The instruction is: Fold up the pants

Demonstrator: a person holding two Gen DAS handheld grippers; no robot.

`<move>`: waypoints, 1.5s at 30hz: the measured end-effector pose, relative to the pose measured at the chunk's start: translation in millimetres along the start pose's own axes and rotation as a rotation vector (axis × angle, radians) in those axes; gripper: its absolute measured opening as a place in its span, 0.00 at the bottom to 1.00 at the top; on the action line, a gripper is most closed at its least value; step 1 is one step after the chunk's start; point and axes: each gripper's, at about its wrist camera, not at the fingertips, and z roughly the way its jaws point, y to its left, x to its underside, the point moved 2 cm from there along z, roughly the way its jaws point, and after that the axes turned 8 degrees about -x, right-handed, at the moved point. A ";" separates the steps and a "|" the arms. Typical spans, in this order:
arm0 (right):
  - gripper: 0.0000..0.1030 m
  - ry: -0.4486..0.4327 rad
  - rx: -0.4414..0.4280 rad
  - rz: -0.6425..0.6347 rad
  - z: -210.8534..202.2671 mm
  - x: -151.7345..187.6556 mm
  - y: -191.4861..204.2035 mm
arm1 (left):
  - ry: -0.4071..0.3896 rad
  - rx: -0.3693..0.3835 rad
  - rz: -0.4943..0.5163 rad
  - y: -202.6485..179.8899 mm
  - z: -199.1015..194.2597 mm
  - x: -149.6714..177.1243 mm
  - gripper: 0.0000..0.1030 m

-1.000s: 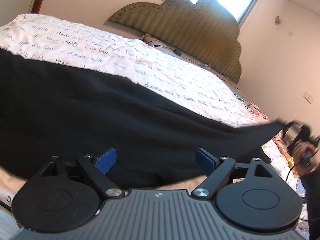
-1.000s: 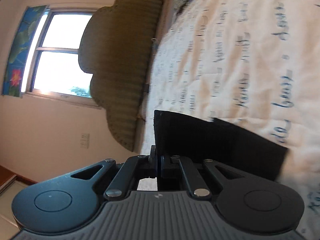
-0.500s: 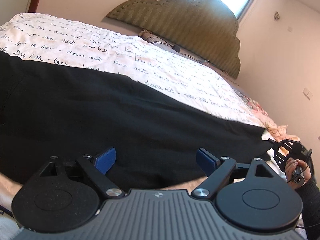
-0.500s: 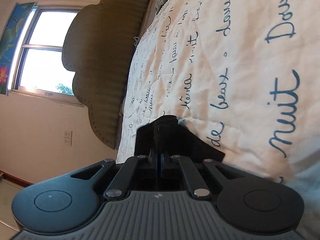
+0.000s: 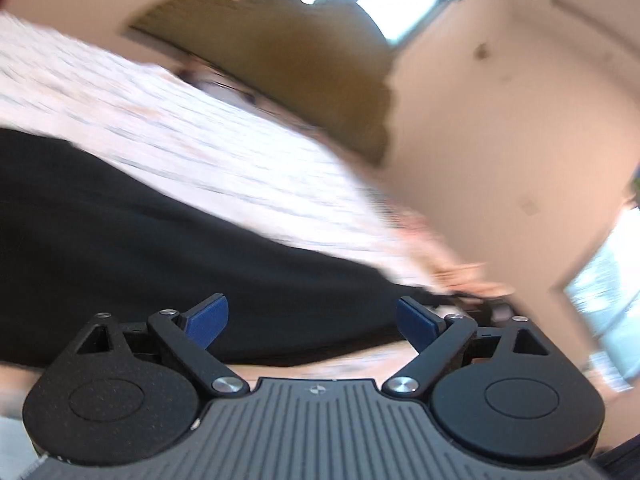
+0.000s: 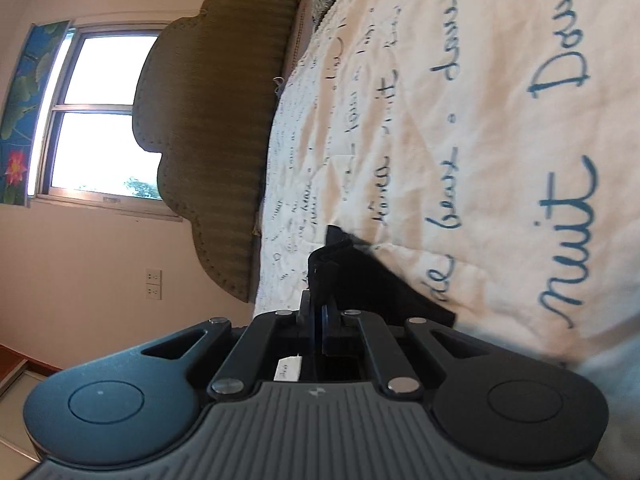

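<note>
Right wrist view: right claw (image 6: 320, 316) pinches a pants (image 5: 160, 240) corner low over the bed (image 6: 480, 120). Left claw (image 5: 312, 316) empty, jaws opening. Pants lie spread; folding apparently barely begun.

The black fabric pants (image 5: 168, 240) lie spread on the white quilted bedspread with blue script (image 6: 480, 140). The scalloped olive upholstered headboard (image 6: 216, 140) stands behind the bedspread, and the white-framed window (image 6: 96, 116) sits behind the headboard.
</note>
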 end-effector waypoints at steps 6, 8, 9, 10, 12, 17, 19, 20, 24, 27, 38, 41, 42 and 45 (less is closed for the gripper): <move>0.03 0.037 -0.071 -0.006 2.8 -8.0 21.3 | 0.174 0.132 -0.511 14.1 71.7 12.4 0.92; 0.03 0.052 -0.089 -0.007 3.5 -10.9 24.5 | 0.216 0.144 -0.588 17.5 86.0 13.8 0.92; 0.03 0.058 -0.093 -0.007 5.5 -12.0 25.4 | 0.228 0.129 -0.597 17.5 90.9 15.0 0.92; 0.03 0.067 -0.096 -0.003 8.5 -14.0 25.7 | 0.239 0.098 -0.597 18.5 96.6 13.2 0.91; 0.03 0.077 -0.098 0.005 11.4 -14.7 23.0 | 0.248 0.054 -0.600 21.6 104.6 11.8 0.91; 0.03 0.100 -0.107 0.025 13.6 -14.6 10.9 | 0.293 -0.064 -0.588 13.8 112.5 14.3 0.90; 0.03 0.102 -0.112 0.029 13.7 -16.0 10.0 | 0.283 -0.177 -0.551 12.3 116.3 15.2 0.90; 0.03 0.101 -0.118 0.032 12.6 -16.7 9.2 | 0.277 -0.187 -0.560 14.1 119.3 15.3 0.90; 0.03 0.108 -0.131 0.046 8.5 -20.1 7.1 | 0.253 -0.227 -0.625 19.5 120.2 12.0 0.89; 0.03 0.113 -0.131 0.049 4.6 -19.9 5.1 | 0.236 -0.243 -0.663 17.2 111.7 10.7 0.89; 0.03 0.110 -0.128 0.075 -8.1 -17.5 -1.5 | 0.111 -0.395 -0.615 19.8 92.8 7.1 0.49; 0.03 0.106 -0.124 0.072 -10.9 -17.4 -0.4 | 0.131 -0.461 -0.583 22.8 95.8 8.5 0.21; 0.03 0.103 -0.118 0.071 -12.1 -16.7 -0.9 | 0.144 -0.480 -0.570 26.2 98.8 8.5 0.12; 0.03 0.101 -0.095 0.078 -15.3 -15.9 -3.9 | 0.138 -0.485 -0.532 25.1 93.1 7.0 0.09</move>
